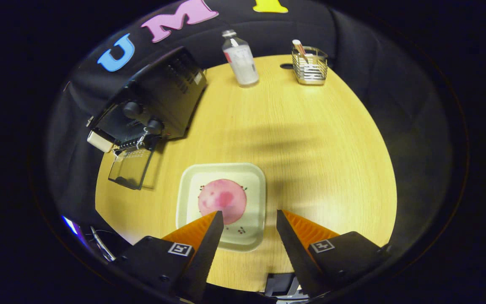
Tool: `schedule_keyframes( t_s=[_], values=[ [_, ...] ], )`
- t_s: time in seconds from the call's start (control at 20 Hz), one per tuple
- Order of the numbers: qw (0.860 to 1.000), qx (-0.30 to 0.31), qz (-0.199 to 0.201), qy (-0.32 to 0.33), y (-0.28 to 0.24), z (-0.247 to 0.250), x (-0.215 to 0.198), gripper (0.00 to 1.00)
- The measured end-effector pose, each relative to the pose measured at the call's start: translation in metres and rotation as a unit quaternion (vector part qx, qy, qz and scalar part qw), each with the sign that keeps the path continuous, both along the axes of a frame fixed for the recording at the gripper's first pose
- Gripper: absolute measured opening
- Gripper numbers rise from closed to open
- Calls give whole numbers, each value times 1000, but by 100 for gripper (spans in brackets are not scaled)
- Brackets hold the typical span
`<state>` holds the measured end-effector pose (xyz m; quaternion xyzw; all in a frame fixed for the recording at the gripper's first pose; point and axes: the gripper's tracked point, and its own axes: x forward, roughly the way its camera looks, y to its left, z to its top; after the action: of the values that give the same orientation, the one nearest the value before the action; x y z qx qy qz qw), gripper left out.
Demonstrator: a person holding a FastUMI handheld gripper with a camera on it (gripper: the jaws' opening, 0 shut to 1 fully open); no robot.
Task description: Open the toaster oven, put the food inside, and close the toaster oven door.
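Note:
A black toaster oven (158, 101) stands at the far left of the wooden table (310, 139), its glass door (130, 169) folded down open toward me. A round pink slice of food (222, 201) lies on a pale square plate (192, 177) just ahead of the fingers, closer to the left one. My gripper (249, 216) hovers above the table with its fingers spread wide and nothing between them. The left fingertip overlaps the plate's near edge in the view.
A clear bottle (239, 59) with a white label stands at the table's far edge. To its right sits a wire basket (309, 65) holding a utensil. Black cloth surrounds the round table on all sides.

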<state>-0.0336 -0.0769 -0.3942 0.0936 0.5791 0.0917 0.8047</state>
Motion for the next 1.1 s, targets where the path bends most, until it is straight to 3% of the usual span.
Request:
schedule_keyframes(
  t_s=[0.05,0.1,0.25,0.3,0.5,0.8,1.1],
  values=[
    [1000,0,2,18,-2,-10,1,82],
    [999,-1,7,33,-3,-19,1,70],
    [998,-8,26,54,1,-29,7,68],
    [998,-15,28,53,-1,-29,10,50],
    [996,-19,51,72,-6,-35,10,18],
    [995,50,15,88,-7,-30,8,6],
    [990,116,-28,80,3,-27,9,6]
  ],
)
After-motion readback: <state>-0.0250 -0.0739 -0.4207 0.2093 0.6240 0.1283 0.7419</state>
